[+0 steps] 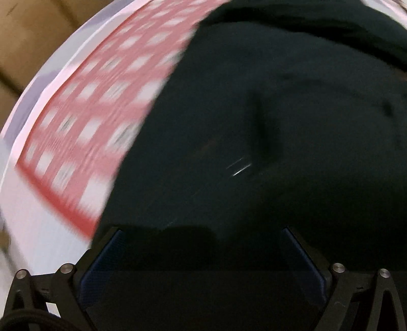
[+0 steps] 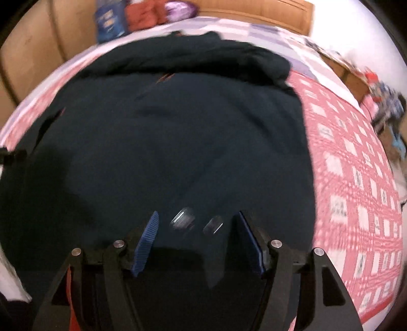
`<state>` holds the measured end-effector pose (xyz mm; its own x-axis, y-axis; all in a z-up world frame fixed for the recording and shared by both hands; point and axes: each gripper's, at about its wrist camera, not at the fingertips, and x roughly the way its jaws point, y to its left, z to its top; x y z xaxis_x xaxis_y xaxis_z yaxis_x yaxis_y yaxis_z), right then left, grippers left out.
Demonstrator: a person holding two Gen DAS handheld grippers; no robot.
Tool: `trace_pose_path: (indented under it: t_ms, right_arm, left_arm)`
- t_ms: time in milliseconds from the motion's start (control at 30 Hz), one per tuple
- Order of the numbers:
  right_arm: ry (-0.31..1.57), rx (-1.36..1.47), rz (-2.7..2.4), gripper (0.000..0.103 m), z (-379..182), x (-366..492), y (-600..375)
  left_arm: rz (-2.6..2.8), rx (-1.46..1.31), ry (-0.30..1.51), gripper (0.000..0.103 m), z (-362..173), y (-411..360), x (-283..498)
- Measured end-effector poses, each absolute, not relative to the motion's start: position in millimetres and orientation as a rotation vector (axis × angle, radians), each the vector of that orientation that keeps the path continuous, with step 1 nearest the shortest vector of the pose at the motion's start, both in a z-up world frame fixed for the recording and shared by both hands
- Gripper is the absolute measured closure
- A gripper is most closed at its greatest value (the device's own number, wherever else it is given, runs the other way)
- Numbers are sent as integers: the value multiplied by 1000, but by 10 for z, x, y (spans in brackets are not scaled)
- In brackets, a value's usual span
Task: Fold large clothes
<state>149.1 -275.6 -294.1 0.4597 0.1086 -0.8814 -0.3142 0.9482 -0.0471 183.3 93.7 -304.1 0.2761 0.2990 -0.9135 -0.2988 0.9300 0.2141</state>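
- Lying spread over the checked bedspread (image 2: 356,178), the dark garment (image 2: 165,132) looks near-black, its far edge bunched in a thick roll.
- Left hand-held gripper (image 1: 202,234) hangs over the garment, fingers wide apart, gripping nothing.
- Right hand-held gripper (image 2: 198,219) likewise stands wide over the garment, empty.
- Motion blur hides seams; garment type unclear; two pale glints (image 2: 195,221) between the right fingers unidentifiable.

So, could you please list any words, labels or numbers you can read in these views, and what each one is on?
None can be read.
Blue package: pale markings, too blurred.
Bedspread: dark marks in the white squares, too blurred to tell if they are text.
Dark garment: no print visible.
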Motion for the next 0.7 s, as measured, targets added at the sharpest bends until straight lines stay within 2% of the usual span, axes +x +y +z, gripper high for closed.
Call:
trace_pose_path:
  t_ms: [333,700]
  right_arm:
    - [1075,-229,90,36,-2761,759,-2743]
    - [1114,-72,-35,36,-2637,69,-2307]
  left_arm:
    - [404,-73,1168,3,-3038,1688,1036]
    - [267,46,1115,3,-2977,2148,527]
